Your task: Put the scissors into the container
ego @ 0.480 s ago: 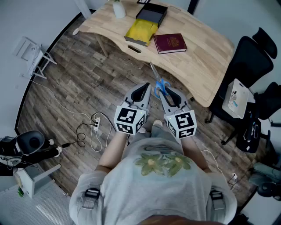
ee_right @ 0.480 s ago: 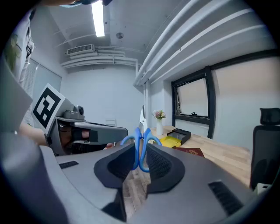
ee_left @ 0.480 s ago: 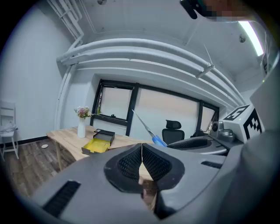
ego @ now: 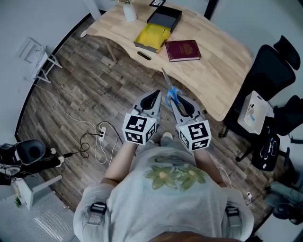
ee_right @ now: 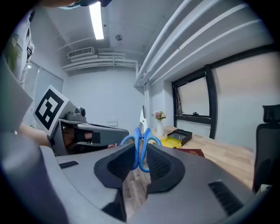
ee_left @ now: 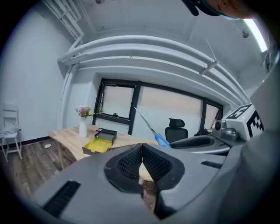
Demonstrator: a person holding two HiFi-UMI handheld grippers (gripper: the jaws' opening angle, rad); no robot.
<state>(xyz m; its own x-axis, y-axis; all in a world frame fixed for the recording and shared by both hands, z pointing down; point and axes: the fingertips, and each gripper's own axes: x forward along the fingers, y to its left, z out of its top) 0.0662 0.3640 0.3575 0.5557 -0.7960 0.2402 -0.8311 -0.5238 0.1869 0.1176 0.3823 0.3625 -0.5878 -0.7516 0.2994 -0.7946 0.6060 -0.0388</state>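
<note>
Right gripper (ee_right: pixel 140 154) fingers clamped on the blue handles of one pair of scissors (ee_right: pixel 140 142). Blades point away toward the desk (ego: pixel 222 71), and the scissors are held in the air off its near edge. Left gripper (ee_left: pixel 141 156) fingers pressed together, nothing between them, just beside the right. On the desk: one black-and-yellow container (ego: pixel 163 19), one red book (ego: pixel 183 50), one white vase (ego: pixel 129 11). Versus the earlier frame: grip and both grippers unchanged, view shifted slightly.

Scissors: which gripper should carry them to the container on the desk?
Right. The right gripper is shut on the scissors by their blue handles, blades pointing toward the desk. The left gripper is shut on nothing. The container lies ahead on the desk.
</note>
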